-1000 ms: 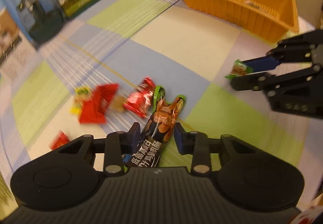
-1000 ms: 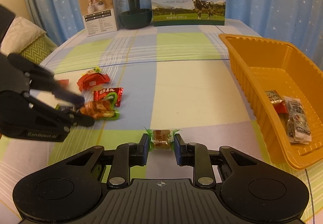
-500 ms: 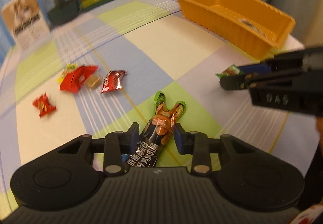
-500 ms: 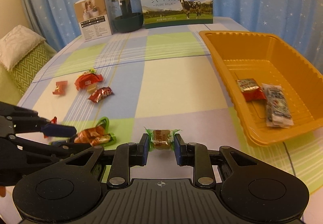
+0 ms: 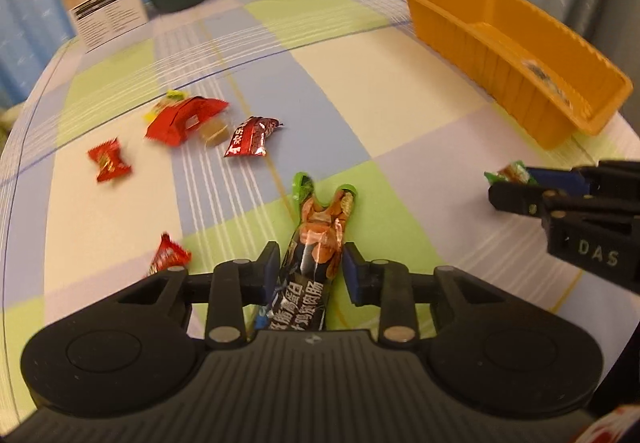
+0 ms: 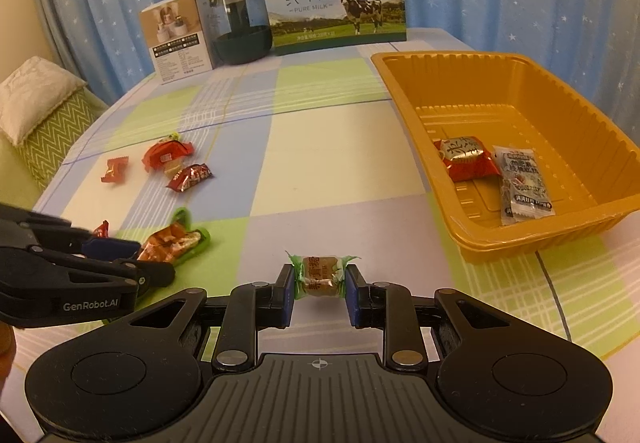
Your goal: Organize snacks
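Note:
My left gripper (image 5: 311,267) is shut on a long black and green snack packet (image 5: 320,235) and holds it above the checked tablecloth; it also shows in the right wrist view (image 6: 172,243). My right gripper (image 6: 320,285) is shut on a small green-wrapped candy (image 6: 320,275), seen in the left wrist view (image 5: 510,174) too. The orange tray (image 6: 416,91) stands at the right with a red packet (image 6: 466,157) and a clear sachet (image 6: 524,183) inside. Several red snacks (image 5: 184,119) lie loose on the cloth at the left.
A milk carton box (image 6: 334,1), a dark glass pot (image 6: 240,29) and a small white box (image 6: 178,37) stand at the table's far edge. A cushioned seat (image 6: 36,111) is beside the table on the left.
Both grippers have lifted and drawn back with their snacks held. The tray now sits nearer the right gripper, and the left view has swung toward the far boxes.

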`<state>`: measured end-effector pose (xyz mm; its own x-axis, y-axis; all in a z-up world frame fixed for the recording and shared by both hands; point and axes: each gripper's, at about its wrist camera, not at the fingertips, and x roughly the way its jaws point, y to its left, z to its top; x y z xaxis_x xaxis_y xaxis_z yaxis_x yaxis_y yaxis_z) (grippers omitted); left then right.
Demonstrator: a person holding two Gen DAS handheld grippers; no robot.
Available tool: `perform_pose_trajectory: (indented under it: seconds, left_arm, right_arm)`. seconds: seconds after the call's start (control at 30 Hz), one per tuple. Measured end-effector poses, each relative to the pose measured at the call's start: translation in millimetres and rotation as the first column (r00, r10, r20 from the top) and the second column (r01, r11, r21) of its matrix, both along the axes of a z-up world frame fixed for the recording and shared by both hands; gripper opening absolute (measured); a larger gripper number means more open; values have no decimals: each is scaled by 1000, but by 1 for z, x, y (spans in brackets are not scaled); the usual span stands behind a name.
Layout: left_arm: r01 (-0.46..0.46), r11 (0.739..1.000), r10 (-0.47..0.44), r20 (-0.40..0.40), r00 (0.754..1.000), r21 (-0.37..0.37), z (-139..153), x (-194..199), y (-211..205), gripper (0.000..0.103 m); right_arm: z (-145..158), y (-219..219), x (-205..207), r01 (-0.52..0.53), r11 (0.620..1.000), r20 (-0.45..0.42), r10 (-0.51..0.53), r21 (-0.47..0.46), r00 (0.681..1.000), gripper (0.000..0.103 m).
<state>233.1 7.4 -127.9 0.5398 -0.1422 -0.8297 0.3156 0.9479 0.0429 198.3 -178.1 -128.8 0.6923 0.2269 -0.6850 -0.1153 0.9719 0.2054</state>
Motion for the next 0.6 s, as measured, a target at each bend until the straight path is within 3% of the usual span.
perform_pose_trajectory:
  seconds: [0.17, 0.43, 0.6]
  left_arm:
    - [-36, 999, 37, 40, 999, -38, -1, -20, -7, 29]
    - [90, 996, -89, 76, 993, -20, -10, -24, -8, 29]
    - [40, 997, -37, 53, 998, -59, -8, -21, -3, 26]
  right_arm:
    - [0, -3, -1, 2, 1000, 0, -2, 4, 1000, 26]
    - [-2, -6, -4, 3, 1000, -1, -3, 3, 1000, 26]
    - [-1, -3, -6, -2, 1000, 2, 2, 9, 1000, 26]
